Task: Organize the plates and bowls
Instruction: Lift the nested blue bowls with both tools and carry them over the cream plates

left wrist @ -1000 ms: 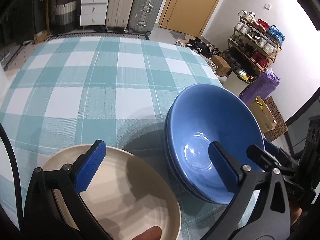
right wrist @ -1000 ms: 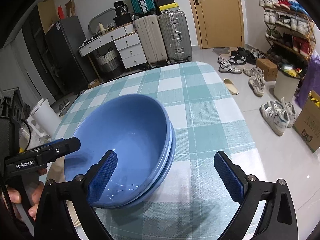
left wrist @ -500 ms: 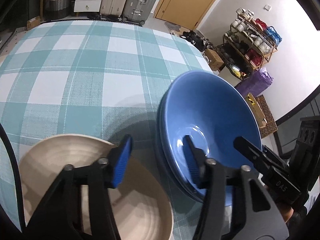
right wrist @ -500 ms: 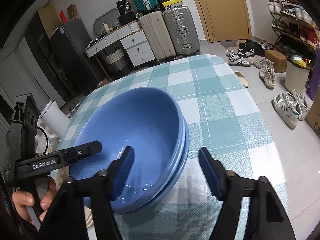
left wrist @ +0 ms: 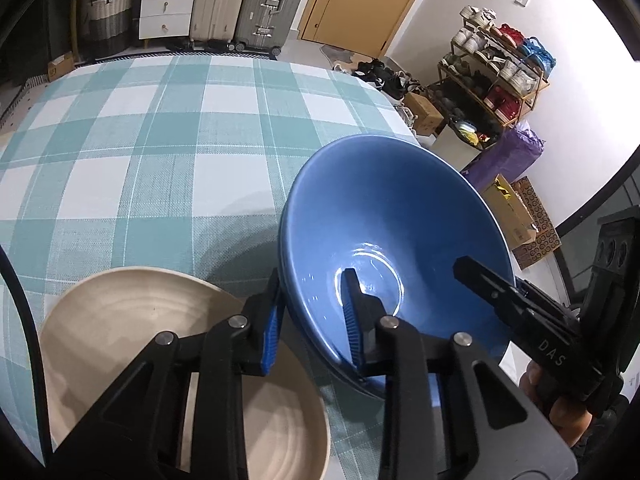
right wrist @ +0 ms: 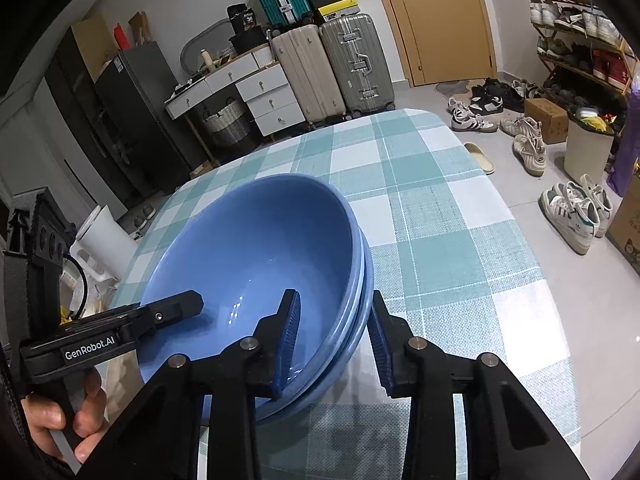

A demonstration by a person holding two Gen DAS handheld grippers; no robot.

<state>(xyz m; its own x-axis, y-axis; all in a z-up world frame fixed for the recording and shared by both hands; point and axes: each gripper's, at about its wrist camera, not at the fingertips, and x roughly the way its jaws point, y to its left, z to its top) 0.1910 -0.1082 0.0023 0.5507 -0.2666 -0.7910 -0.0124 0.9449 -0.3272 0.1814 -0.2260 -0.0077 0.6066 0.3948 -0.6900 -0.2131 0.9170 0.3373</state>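
Observation:
A stack of blue bowls (left wrist: 396, 216) stands on the checked tablecloth (left wrist: 140, 140); it also shows in the right wrist view (right wrist: 260, 248). My left gripper (left wrist: 312, 320) is shut on the stack's near-left rim, one finger inside and one outside. My right gripper (right wrist: 334, 336) is shut on the stack's right rim in the same way. A cream plate (left wrist: 128, 320) lies just left of the bowls, under my left gripper.
The table's right edge (right wrist: 532, 240) drops to a floor with shoes (right wrist: 576, 212) and boxes. Suitcases (right wrist: 332, 68) and drawers stand beyond the far edge. A white kettle (right wrist: 104, 236) stands off the table's left side.
Both grippers went from wide open to shut on the bowl stack's rim, left on the left side, right on the right side. The bowls have not visibly moved.

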